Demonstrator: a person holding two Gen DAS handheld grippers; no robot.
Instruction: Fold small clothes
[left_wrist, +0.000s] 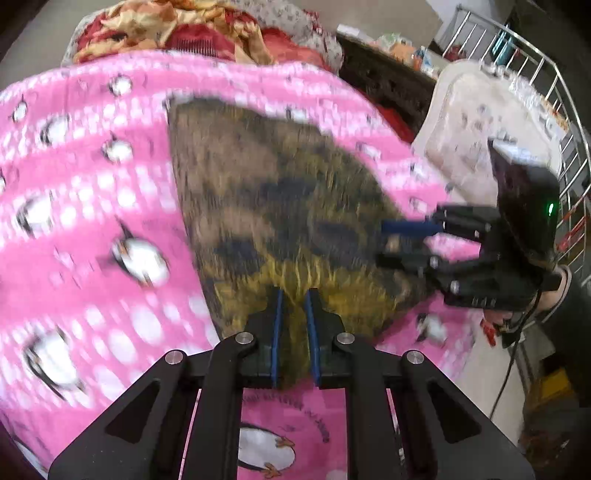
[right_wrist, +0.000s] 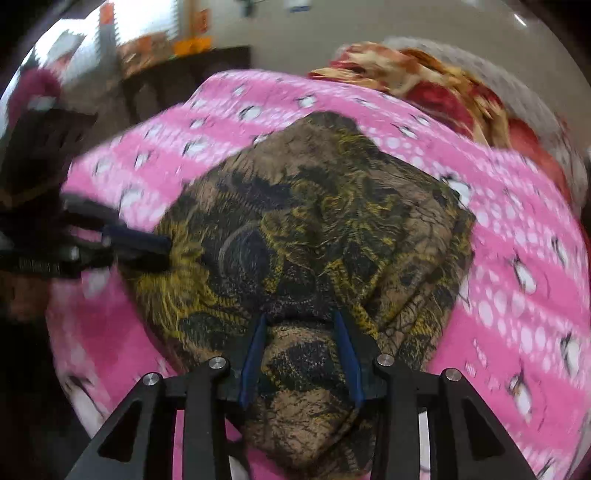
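A brown, black and yellow patterned cloth (left_wrist: 273, 206) lies on a pink penguin-print blanket (left_wrist: 92, 221). My left gripper (left_wrist: 294, 295) is shut on the cloth's near edge, with fabric pinched between its blue pads. My right gripper (left_wrist: 393, 242) grips the cloth's right corner in the left wrist view. In the right wrist view the cloth (right_wrist: 314, 221) spreads ahead and a bunched fold sits between the right gripper's (right_wrist: 300, 319) fingers, which stand fairly wide around it. The left gripper (right_wrist: 162, 249) holds the cloth's left edge there.
A red and gold floral quilt (left_wrist: 192, 33) is heaped at the blanket's far end. A white padded chair (left_wrist: 476, 129) and a metal railing (left_wrist: 535, 77) stand to the right. A dark cabinet (right_wrist: 184, 81) stands beyond the blanket.
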